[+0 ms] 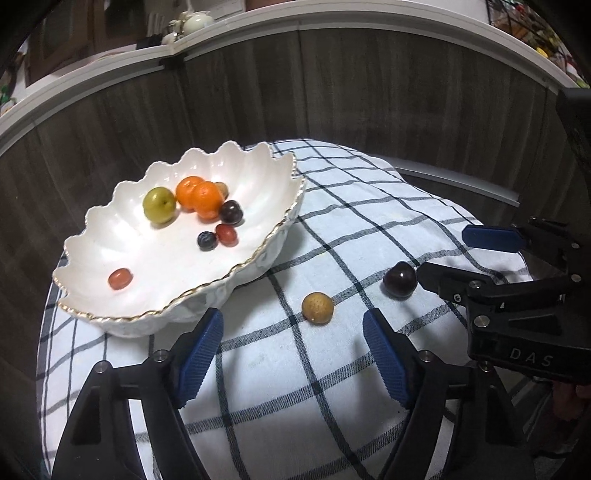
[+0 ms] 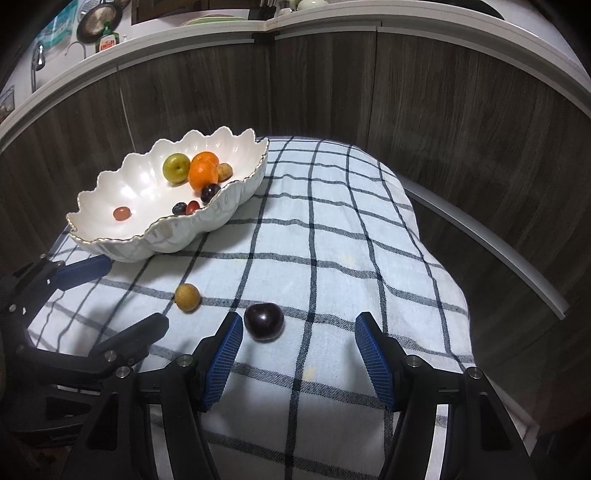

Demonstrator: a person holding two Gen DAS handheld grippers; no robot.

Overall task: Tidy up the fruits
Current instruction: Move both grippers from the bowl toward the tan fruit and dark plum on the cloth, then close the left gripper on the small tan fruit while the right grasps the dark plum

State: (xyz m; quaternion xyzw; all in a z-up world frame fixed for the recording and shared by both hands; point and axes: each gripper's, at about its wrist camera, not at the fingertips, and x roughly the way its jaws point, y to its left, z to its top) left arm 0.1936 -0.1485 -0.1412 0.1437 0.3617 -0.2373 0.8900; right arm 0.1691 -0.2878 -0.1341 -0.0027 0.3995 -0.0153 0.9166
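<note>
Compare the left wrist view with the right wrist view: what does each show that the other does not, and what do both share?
Only the left wrist view shows a teapot on the counter. Only the right wrist view shows a green dish soap bottle and a hanging pan. Both show the white scalloped bowl of fruit, the tan round fruit and the dark plum on the checked cloth, and open left gripper and right gripper.

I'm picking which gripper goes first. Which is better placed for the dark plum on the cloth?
Right. The dark plum lies just ahead of the open right gripper; the left gripper faces the tan fruit.
</note>
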